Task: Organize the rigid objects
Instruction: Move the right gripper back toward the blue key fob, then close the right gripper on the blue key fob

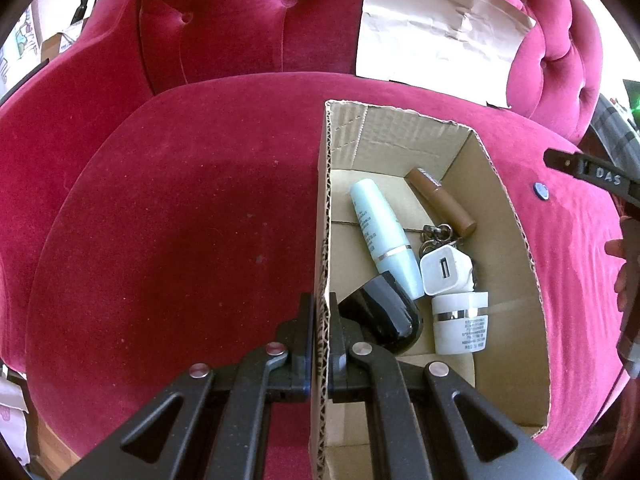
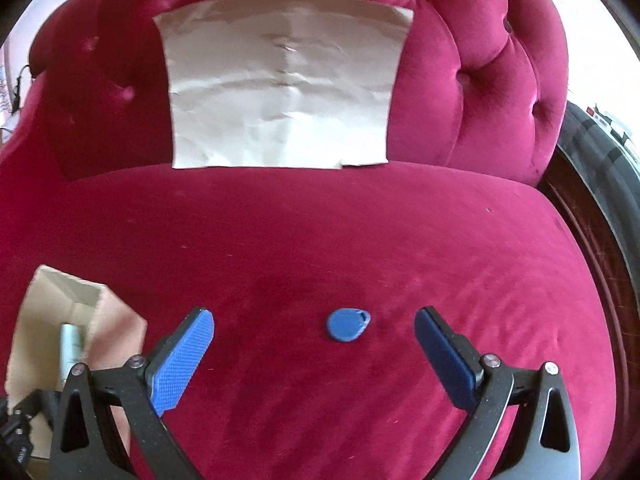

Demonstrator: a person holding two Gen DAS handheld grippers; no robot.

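"DAS" on right tool, beyond left tool on cardboard box

The raised letters "DAS" stand on a black plastic gripper arm at the right edge of the left wrist view; a white squat jar with a silver band bears a label of small dark print and a barcode, too small to read; the pale blue tube with a silver ring carries fine printed lines, also illegible.
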